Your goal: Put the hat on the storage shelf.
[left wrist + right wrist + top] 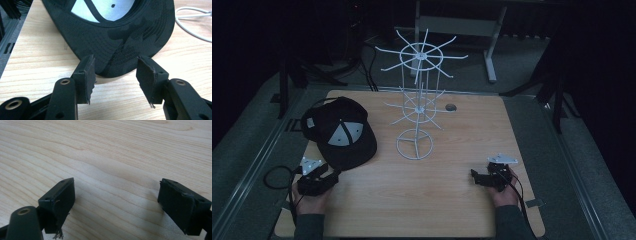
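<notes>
A black cap lies upside down on the left of the wooden table, its pale inner panels facing up. In the left gripper view its dark patterned brim reaches toward me, and the brim's edge sits between the tips of my left gripper. The pads stand apart on either side of the brim without pressing on it. From above, the left gripper is just below the cap, held by a hand. My right gripper is wide open over bare wood, near the front right.
A white wire display rack with two tiers of hooks stands at the table's middle on a ring base. A white wire loop lies right of the cap. A cable hole sits behind the rack.
</notes>
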A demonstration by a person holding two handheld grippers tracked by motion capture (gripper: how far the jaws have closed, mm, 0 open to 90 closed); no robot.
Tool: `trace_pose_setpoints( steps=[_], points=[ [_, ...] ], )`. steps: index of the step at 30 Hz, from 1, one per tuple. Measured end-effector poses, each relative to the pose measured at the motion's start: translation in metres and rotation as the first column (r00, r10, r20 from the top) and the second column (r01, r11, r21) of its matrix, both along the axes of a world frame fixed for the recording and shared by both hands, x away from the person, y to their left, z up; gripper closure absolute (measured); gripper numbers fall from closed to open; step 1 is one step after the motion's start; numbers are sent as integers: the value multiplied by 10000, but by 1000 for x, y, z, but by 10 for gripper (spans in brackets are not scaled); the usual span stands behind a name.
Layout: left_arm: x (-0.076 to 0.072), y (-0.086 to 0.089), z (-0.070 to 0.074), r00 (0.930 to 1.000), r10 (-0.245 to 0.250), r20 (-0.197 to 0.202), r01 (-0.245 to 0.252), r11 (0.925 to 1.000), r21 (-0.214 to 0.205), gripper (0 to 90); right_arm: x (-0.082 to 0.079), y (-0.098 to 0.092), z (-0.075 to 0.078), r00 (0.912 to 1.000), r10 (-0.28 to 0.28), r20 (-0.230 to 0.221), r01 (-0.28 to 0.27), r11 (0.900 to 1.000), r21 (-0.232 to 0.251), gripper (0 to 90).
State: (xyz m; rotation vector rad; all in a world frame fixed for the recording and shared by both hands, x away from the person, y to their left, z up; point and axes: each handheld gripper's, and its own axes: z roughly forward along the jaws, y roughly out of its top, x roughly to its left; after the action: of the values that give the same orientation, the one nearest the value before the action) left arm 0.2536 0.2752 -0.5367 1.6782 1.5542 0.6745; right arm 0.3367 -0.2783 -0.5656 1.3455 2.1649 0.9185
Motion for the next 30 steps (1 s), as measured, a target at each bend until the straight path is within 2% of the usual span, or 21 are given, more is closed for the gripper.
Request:
trace_pose_setpoints(
  steps=[13, 15, 18, 22, 30],
  points=[
    [1, 3, 0, 9999, -160, -67, 159, 9998, -106, 495, 0, 0, 0, 10000, 12, -1, -12, 10000, 2, 142],
    [2, 4, 0, 9994, -332, -108, 329, 9991, -268, 495, 0, 0, 0, 10000, 13, 0, -13, 10000, 1, 142],
    [7, 1, 3, 9982, -578, -164, 577, 9983, -53, 495, 0, 0, 0, 10000, 11, 0, -11, 10000, 3, 142],
    [11, -2, 6, 9968, -779, -184, 779, 9970, -3, 493, 0, 0, 0, 10000, 10, 0, -10, 10000, 3, 142],
    [12, -4, 8, 9965, -832, -62, 831, 9965, -55, 493, 0, 0, 0, 10000, 11, 1, -11, 10000, 1, 142]
  ],
)
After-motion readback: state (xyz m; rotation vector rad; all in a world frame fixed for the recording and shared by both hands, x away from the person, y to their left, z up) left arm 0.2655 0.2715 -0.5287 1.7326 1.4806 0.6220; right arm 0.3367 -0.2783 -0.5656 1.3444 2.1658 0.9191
